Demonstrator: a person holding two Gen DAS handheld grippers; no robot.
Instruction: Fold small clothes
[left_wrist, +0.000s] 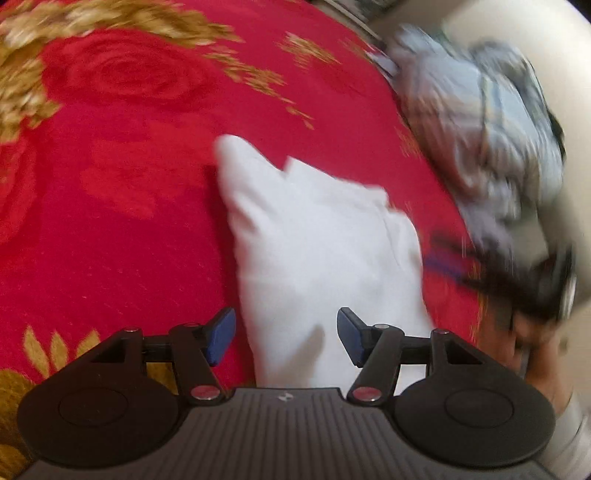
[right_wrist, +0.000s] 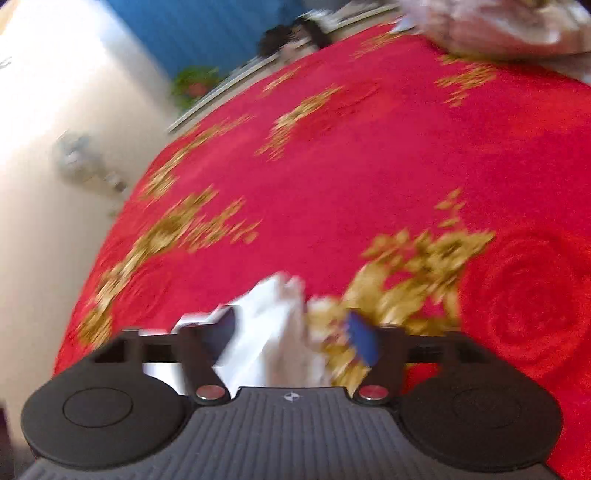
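White cotton is lying before us: a small white garment (left_wrist: 317, 236), roughly folded to a pointed wedge, is resting on the red bedspread (left_wrist: 129, 203) with its gold floral print; we cannot tell what kind of garment it is. We are judging the step in hand to be a fold in progress or a re-grip between folds, since neither tool is closing on the cloth. Our left gripper (left_wrist: 287, 336) is hovering over the near end of the garment with its blue pads (left_wrist: 221, 334) standing wide apart, the cloth showing between them but apparently not pinched. Our right gripper (right_wrist: 297, 338) is reaching in beside the garment's other edge (right_wrist: 269, 332), its fingers likewise spread wide; heavy blur is preventing us from saying whether either pad is touching the fabric. A heap of grey-and-white clothes (left_wrist: 480, 122) is waiting near the bed's far edge, well apart from the piece in hand. In our judgement the next move is calling for both tools to settle, close on opposite corners, and carry one edge over the other without dragging the bedspread.
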